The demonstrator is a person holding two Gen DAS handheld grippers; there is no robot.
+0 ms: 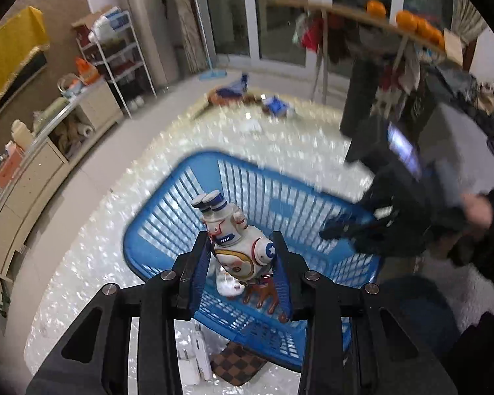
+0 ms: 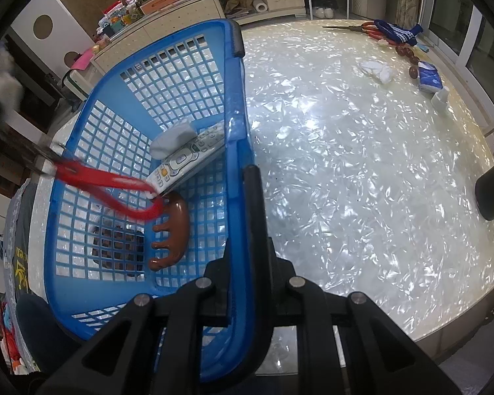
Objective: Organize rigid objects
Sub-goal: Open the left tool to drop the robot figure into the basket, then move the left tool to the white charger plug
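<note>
The left gripper [image 1: 242,263] has its jaws clamped on a white astronaut toy [image 1: 237,230], held by the body; its legs point away from the camera and its head is toward the fingers. The toy hangs above the blue basket [image 1: 154,230], over the inside of it, not touching the bottom as far as I can tell. Under the toy I see a brown figurine [image 1: 263,296] and something white, half hidden by the toy and the blue pads [image 1: 199,276]. The whole left view is blurred, so small details are lost.

The right gripper [image 2: 243,247] is squeezed narrow on the near wall of the basket [image 2: 237,125], one finger inside and one outside, pointing steeply down. In the left view it appears only as a dark smeared shape (with a blurred hand [image 1: 477,210] behind it) at the basket's far rim.

Inside the basket lie a grey-white remote control [image 2: 187,158] with a pale grey block [image 2: 173,138] on it, red-handled scissors [image 2: 115,187] whose blades are blurred and run out over the left rim, and the brown figurine on its side. A checkered object [image 2: 122,247] lies under the mesh floor, hard to identify.

The basket stands on a shiny pearl-patterned table [image 2: 362,164]. At the far edge there are blue packets [image 2: 428,79] and a second pair of scissors [image 2: 362,28].
</note>
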